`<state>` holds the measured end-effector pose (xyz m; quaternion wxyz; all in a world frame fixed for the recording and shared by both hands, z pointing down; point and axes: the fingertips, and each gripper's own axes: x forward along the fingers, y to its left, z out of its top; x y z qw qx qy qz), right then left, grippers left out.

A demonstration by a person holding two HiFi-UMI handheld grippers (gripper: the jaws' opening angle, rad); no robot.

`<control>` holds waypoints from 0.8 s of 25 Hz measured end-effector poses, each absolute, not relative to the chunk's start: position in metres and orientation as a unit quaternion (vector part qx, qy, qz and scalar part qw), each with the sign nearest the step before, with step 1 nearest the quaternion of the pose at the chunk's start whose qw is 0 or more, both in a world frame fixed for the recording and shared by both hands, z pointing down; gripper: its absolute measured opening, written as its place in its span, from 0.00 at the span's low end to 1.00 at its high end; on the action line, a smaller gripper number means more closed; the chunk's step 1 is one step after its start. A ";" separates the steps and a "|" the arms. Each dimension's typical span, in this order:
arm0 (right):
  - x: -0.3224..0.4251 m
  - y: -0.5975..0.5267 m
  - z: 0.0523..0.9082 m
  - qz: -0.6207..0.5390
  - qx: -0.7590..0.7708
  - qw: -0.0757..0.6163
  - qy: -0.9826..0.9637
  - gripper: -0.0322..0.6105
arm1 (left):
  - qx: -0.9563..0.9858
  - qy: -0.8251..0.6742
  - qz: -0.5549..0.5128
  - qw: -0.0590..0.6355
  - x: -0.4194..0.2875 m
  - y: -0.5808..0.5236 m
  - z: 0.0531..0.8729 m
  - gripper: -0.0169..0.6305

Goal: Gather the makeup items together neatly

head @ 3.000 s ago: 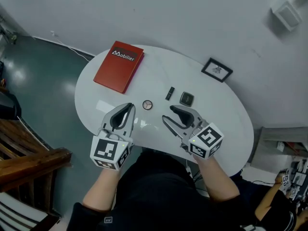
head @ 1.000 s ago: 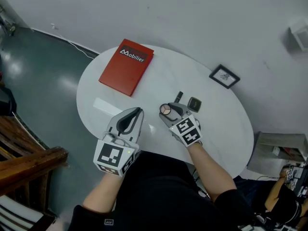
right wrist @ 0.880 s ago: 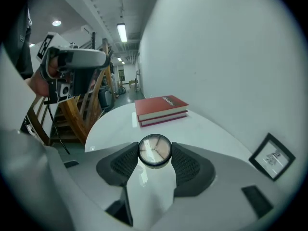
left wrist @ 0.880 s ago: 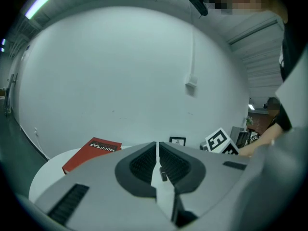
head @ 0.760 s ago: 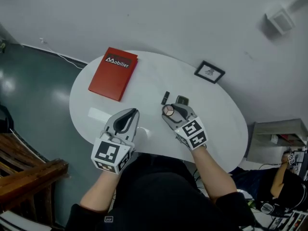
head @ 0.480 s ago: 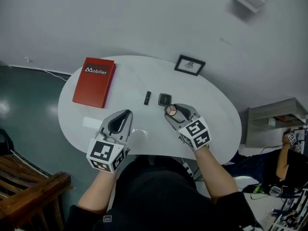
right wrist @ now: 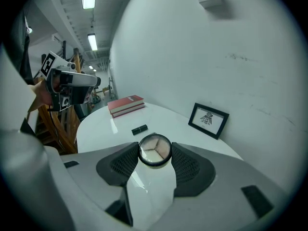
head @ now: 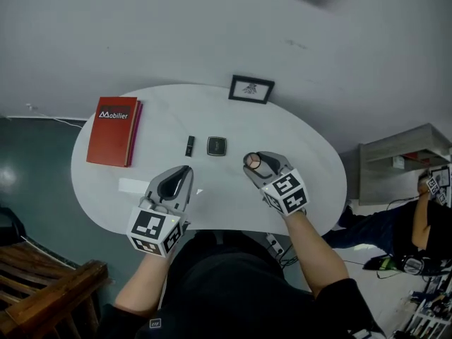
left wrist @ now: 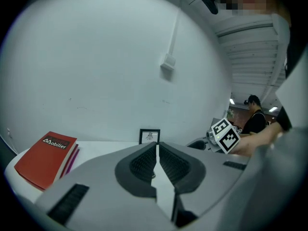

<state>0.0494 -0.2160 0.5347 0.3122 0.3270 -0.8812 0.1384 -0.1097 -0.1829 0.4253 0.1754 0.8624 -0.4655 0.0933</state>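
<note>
My right gripper (head: pixel 254 162) (right wrist: pixel 154 150) is shut on a small round powder compact (head: pixel 252 162) (right wrist: pixel 154 150) with a clear lid, held above the white oval table (head: pixel 296 147). A black lipstick tube (head: pixel 189 145) (right wrist: pixel 139 129) and a square dark compact (head: pixel 217 146) lie side by side on the table, left of the held compact. My left gripper (head: pixel 179 176) (left wrist: pixel 157 154) hangs over the table's near left part, jaws shut with nothing between them.
A red book (head: pixel 113 131) (left wrist: pixel 45 158) (right wrist: pixel 126 104) lies at the table's left end. A small black picture frame (head: pixel 251 90) (left wrist: pixel 149 136) (right wrist: pixel 208 120) leans on the wall at the back. A wooden chair (head: pixel 49 292) stands on the floor at lower left. A person (head: pixel 417 232) sits at the far right.
The right gripper has carried the round compact to the right and a little up, away from the lipstick and square compact. The left gripper has shifted sideways, still shut. The head view has swung.
</note>
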 end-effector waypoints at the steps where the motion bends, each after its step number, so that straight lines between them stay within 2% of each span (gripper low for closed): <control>1: 0.052 -0.218 0.539 0.140 0.325 0.313 -0.881 0.41 | 0.862 -0.465 0.096 0.176 -0.105 -0.184 0.427 0.07; 11: 0.062 -0.244 0.586 0.159 0.304 0.328 -0.880 0.41 | 0.847 -0.485 0.114 0.185 -0.089 -0.185 0.439 0.07; 20: 0.052 -0.262 0.634 0.162 0.280 0.359 -0.875 0.41 | 0.815 -0.528 0.124 0.204 -0.105 -0.173 0.454 0.07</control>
